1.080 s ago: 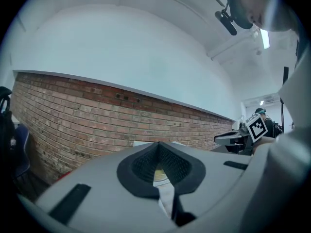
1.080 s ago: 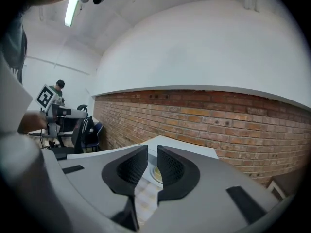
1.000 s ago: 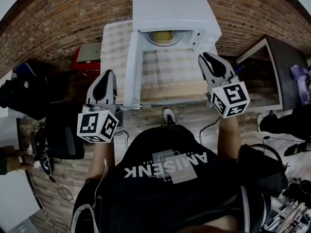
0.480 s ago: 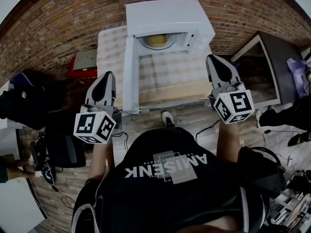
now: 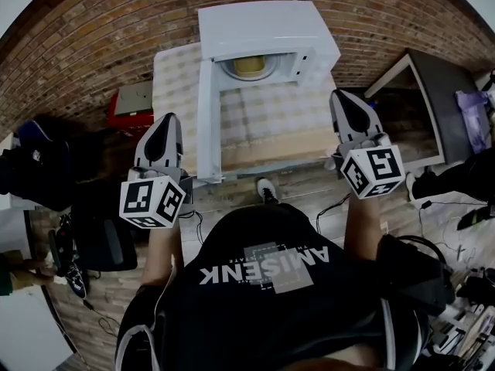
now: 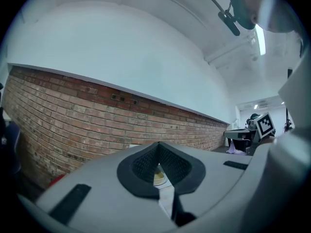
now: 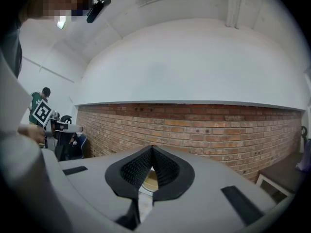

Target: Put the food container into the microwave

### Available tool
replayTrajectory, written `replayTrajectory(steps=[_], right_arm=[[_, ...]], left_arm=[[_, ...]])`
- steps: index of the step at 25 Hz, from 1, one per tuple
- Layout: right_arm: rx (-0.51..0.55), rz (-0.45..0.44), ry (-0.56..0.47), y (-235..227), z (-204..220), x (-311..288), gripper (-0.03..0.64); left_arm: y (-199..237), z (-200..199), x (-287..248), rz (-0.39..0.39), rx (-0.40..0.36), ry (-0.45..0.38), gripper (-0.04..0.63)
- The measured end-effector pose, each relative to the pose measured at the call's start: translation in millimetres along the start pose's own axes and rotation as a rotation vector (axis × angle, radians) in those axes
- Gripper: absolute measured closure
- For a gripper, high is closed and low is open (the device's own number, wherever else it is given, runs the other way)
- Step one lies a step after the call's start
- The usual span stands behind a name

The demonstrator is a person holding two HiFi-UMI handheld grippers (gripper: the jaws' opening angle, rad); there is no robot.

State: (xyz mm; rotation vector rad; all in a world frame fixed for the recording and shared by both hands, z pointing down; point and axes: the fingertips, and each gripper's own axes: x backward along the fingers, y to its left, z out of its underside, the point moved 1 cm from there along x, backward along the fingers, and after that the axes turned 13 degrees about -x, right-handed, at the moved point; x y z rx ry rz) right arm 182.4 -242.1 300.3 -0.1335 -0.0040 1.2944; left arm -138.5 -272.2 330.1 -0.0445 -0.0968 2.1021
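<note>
Ahead of the left hand-held gripper (image 5: 165, 124) and the right hand-held gripper (image 5: 341, 97), roughly midway between the lines they point along, a white microwave (image 5: 263, 29) stands on a counter (image 5: 271, 118) covered with a checked cloth. Its door (image 5: 206, 114) stands fully open on the left gripper's side, and that gripper's tips lie beside the door's outer face, apart from it. Inside the cavity, well beyond either gripper, the yellowish food container (image 5: 249, 66) sits on the round turntable.

The left hand-held gripper is level and narrow. Its jaws are together, pad against pad, with nothing between them. Through the slot under its tips a bit of the container shows far ahead.

The right hand-held gripper is level too, off the counter's right-hand corner and apart from the microwave. Its jaws have just been closing and are pressed together, empty. The container shows as a pale disc in the slot beneath them.

Behind the microwave, facing both grippers, runs a brick wall (image 7: 204, 125).
</note>
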Motion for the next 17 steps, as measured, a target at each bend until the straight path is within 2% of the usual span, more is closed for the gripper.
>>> replayTrajectory(steps=[6, 10, 17], right_arm=[[-0.014, -0.01, -0.027, 2.1, -6.0, -2.2, 0.577], [-0.037, -0.003, -0.038, -1.9, -7.4, -3.3, 0.577], [-0.012, 0.023, -0.009, -4.9, -5.9, -10.3, 0.577]], left_arm=[[4.8, -1.9, 0.3, 0.011, 0.051, 0.001, 0.584], [8.5, -2.5, -2.1, -0.01, 0.012, 0.002, 0.584], [15.9, 1.5, -7.3, -0.027, 0.009, 0.009, 0.584]])
